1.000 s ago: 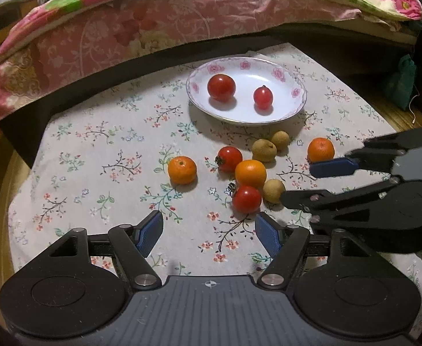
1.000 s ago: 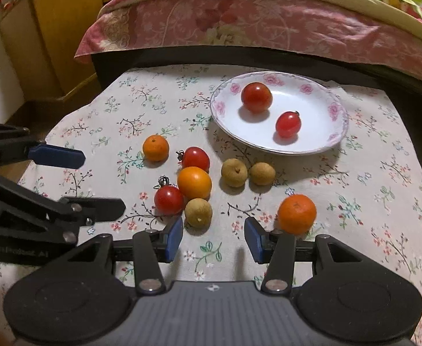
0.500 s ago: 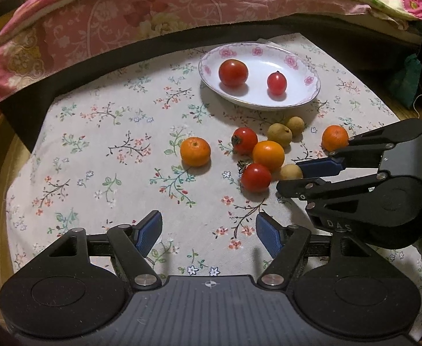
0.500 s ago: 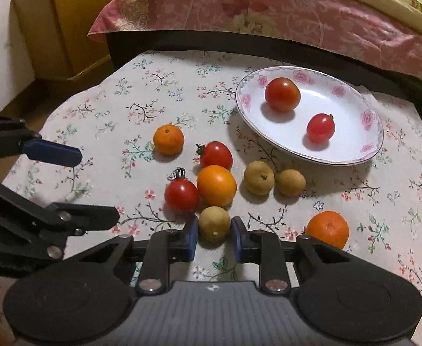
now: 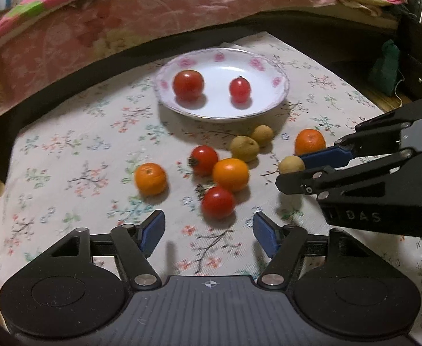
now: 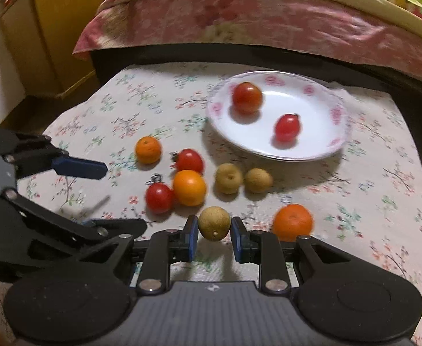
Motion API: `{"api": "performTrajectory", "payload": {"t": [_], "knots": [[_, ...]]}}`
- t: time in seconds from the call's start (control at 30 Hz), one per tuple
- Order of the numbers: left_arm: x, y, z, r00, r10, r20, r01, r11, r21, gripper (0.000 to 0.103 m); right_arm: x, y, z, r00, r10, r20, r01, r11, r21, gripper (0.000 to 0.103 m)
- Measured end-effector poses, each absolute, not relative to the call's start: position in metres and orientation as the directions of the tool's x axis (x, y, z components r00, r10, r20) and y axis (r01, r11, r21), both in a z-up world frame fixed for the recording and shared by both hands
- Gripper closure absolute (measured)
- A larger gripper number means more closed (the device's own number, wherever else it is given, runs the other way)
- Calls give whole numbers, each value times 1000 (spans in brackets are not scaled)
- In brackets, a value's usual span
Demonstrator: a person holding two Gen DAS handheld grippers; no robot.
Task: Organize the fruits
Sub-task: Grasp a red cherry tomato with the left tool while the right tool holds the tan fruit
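My right gripper is shut on a small tan longan, held just above the floral cloth; it also shows in the left wrist view. My left gripper is open and empty, just short of a red tomato. A white floral plate at the back holds two tomatoes. On the cloth lie oranges, another tomato and two more longans.
A bed with a pink floral quilt runs behind the table. A yellow cabinet stands at the left. An orange sits just right of my right gripper. The table edge drops away at left and right.
My right gripper closed on the longan and lifted it away from the cluster. The left gripper moved closer to the fruit and stayed open.
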State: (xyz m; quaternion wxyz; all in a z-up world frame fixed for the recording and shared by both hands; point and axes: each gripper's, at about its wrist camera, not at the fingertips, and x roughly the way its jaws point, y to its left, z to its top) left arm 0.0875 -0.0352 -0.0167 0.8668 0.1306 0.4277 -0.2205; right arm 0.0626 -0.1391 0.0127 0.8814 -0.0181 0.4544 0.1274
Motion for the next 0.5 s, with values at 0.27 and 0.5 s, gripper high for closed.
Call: {"api": "performTrajectory", "payload": {"t": [0.27, 0.5], "knots": [[104, -46, -30, 510, -269, -817, 475, 880, 7, 51, 65, -153, 16, 549, 221, -806, -211, 970, 122, 78], [107, -44, -30, 514, -268, -815, 456, 890, -6, 65, 65, -156, 13, 538, 226, -812, -204, 970, 135, 78]]}}
